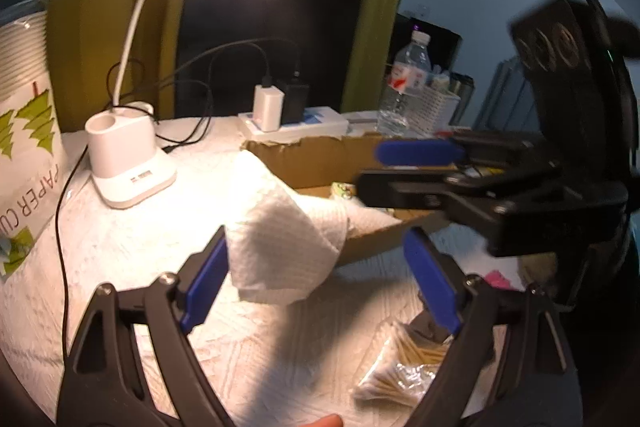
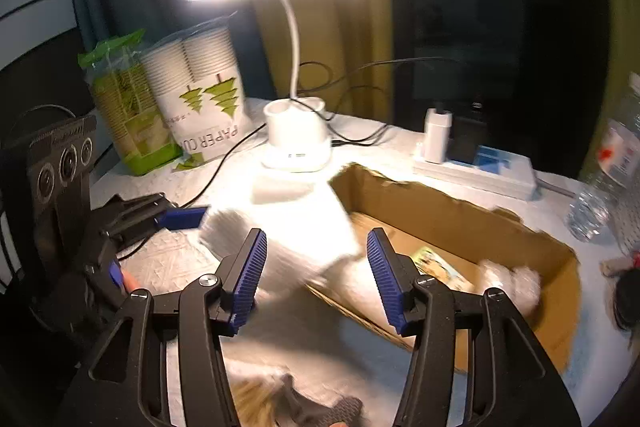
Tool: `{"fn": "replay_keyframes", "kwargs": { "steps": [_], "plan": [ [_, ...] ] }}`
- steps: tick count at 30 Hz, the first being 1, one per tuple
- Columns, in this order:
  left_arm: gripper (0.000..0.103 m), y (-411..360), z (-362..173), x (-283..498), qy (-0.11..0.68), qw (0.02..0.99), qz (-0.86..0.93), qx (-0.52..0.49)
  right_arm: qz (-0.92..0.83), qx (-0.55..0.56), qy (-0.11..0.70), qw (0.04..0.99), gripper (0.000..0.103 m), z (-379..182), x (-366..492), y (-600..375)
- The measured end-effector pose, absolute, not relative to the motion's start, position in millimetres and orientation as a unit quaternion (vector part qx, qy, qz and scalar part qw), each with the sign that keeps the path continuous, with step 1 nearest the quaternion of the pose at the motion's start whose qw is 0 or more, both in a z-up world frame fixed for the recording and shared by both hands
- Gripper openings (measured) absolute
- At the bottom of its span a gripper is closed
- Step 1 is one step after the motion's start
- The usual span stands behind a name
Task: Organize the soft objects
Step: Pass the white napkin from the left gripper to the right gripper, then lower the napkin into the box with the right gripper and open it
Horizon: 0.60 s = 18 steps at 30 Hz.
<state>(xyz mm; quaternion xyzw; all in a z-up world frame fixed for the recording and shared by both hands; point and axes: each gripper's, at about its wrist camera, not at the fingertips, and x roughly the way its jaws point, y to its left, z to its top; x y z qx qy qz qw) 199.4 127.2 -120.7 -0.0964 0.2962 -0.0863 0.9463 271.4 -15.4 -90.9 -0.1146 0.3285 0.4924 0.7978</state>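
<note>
A white paper towel (image 1: 288, 227) hangs over the near wall of a shallow cardboard box (image 1: 320, 167), half inside and half out. It also shows, blurred, in the right wrist view (image 2: 304, 227). My left gripper (image 1: 316, 279) is open, its blue pads (image 1: 208, 279) on either side of the towel's near end, not touching it. My right gripper (image 2: 316, 275) is open and empty just above the towel and the box (image 2: 460, 223); it also shows at the right of the left wrist view (image 1: 400, 167). A white crumpled soft object (image 2: 512, 283) lies in the box.
A lit white desk lamp (image 1: 128, 163) stands behind the box. A pack of paper cups (image 2: 200, 107) is at the left. A power strip with chargers (image 1: 292, 119) and a water bottle (image 1: 404, 87) stand at the back. A bag of cotton swabs (image 1: 404, 367) lies near me.
</note>
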Motion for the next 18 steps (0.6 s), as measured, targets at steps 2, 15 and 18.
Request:
{"fn": "replay_keyframes", "kwargs": {
  "steps": [2, 15, 18],
  "plan": [
    [0.086, 125, -121, 199, 0.292, 0.948, -0.091, -0.086, 0.499, -0.117, 0.334, 0.791, 0.056, -94, 270, -6],
    [0.086, 127, -127, 202, 0.286, 0.95, -0.094, -0.083, 0.516, -0.132, 0.371, 0.76, 0.036, -119, 269, 32],
    [0.086, 124, -125, 203, 0.287, 0.95, -0.093, -0.079, 0.514, -0.131, 0.368, 0.764, 0.008, -118, 269, 30]
  ]
}}
